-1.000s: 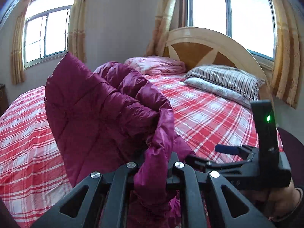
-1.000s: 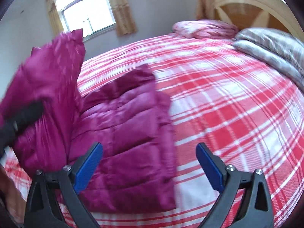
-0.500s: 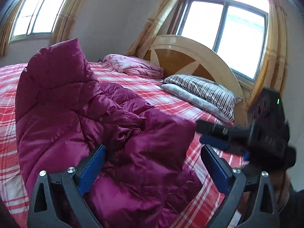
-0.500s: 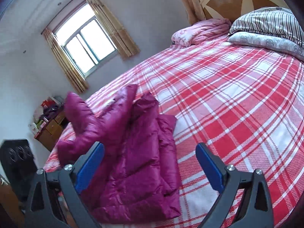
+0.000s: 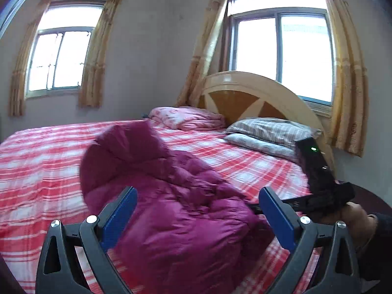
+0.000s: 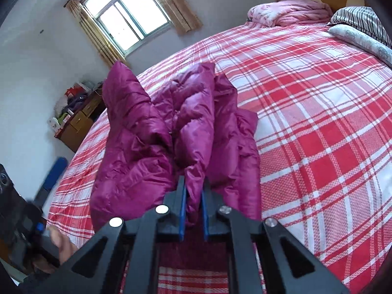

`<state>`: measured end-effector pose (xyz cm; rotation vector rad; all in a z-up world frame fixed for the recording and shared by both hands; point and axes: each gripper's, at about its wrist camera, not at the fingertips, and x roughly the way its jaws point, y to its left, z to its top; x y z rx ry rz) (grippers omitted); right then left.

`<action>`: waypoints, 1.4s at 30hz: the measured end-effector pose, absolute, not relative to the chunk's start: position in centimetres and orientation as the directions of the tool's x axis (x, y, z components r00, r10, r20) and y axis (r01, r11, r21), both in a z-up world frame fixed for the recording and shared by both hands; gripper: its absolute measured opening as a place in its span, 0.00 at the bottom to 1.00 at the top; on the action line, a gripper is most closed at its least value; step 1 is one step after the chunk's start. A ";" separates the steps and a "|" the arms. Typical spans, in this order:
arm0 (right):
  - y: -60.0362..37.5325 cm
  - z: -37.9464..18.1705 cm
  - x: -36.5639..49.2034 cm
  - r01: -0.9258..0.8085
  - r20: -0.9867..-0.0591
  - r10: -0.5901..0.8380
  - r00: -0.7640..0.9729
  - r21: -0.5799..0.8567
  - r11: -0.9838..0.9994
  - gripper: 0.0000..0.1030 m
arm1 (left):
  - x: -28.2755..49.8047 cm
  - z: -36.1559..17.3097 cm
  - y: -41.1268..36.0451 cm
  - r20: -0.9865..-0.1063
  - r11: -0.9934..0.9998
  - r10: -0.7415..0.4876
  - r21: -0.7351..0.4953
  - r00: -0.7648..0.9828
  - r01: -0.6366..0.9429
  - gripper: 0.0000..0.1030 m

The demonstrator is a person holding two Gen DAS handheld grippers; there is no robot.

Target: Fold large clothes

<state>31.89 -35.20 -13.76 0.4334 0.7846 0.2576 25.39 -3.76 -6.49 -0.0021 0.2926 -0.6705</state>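
Jacket: the magenta puffer jacket (image 5: 171,208) lies bunched on the near side of the bed (image 5: 36,159), partly doubled over itself, one quilted panel standing up at the far end. It is not yet a flat, squared fold.

Right gripper: the right gripper (image 6: 193,210) is closing its fingers on a ridge of the jacket's near edge; the fabric is pinched between the blue pads. I judge this grip is there to pin or lift that edge so the next fold can be drawn from it.

Left gripper: the left gripper (image 5: 196,210) has its fingers spread wide with nothing between them. It hovers just above the jacket's near bulk, free to take a fresh hold.

Bed: red-and-white check cover, a broad soft surface that lets the jacket be spread; plenty of bare cover lies to the right of the jacket.

Far end: a pink quilt (image 5: 188,120) and striped pillows (image 5: 272,127) sit at the headboard, well apart from the jacket, so they do not hinder the folding.

Risk: slick padded fabric may slip from a narrow pinch.
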 end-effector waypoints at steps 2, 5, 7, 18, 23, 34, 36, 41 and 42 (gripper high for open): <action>-35.1 -14.0 31.3 -0.063 -0.641 0.373 0.671 0.452 0.890 0.13 | 28.6 -7.3 -3.2 -0.327 0.862 -0.497 -0.075 0.804 0.502 0.96; -34.9 -13.4 30.6 -0.068 -0.654 0.354 0.668 0.421 0.905 0.13 | 33.9 -10.5 -2.2 -0.459 0.915 -0.385 -0.077 0.801 0.396 0.96; -35.0 -12.0 30.0 -0.053 -0.638 0.314 0.703 0.394 0.917 0.28 | 35.5 -12.0 -2.6 -0.495 0.913 -0.383 -0.073 0.780 0.402 0.96; -31.3 -7.6 36.5 -0.171 -0.579 0.384 0.719 0.388 0.906 0.65 | 35.6 -12.1 -6.2 -0.467 0.871 -0.449 -0.038 0.762 0.490 0.96; -28.1 -10.9 38.6 -0.254 -0.658 0.490 0.572 0.426 0.869 0.22 | 35.2 -11.8 -5.8 -0.462 0.865 -0.451 -0.015 0.763 0.502 0.96; -32.8 -11.9 29.9 -0.099 -0.579 0.465 0.670 0.552 0.828 0.10 | 35.2 -8.1 -7.7 -0.402 0.895 -0.401 0.020 0.823 0.445 0.97; -34.7 -13.8 30.1 -0.037 -0.558 0.484 0.674 0.629 0.776 0.10 | 35.5 -9.0 -9.8 -0.444 0.892 -0.360 0.094 0.820 0.442 0.97; -37.3 -16.2 29.5 -0.002 -0.530 0.488 0.694 0.676 0.737 0.10 | 35.1 -8.3 -12.3 -0.416 0.885 -0.287 0.229 0.863 0.404 0.97; -37.8 -16.5 29.5 0.013 -0.530 0.482 0.698 0.683 0.731 0.09 | 35.5 -7.6 -12.5 -0.401 0.891 -0.266 0.245 0.877 0.382 0.97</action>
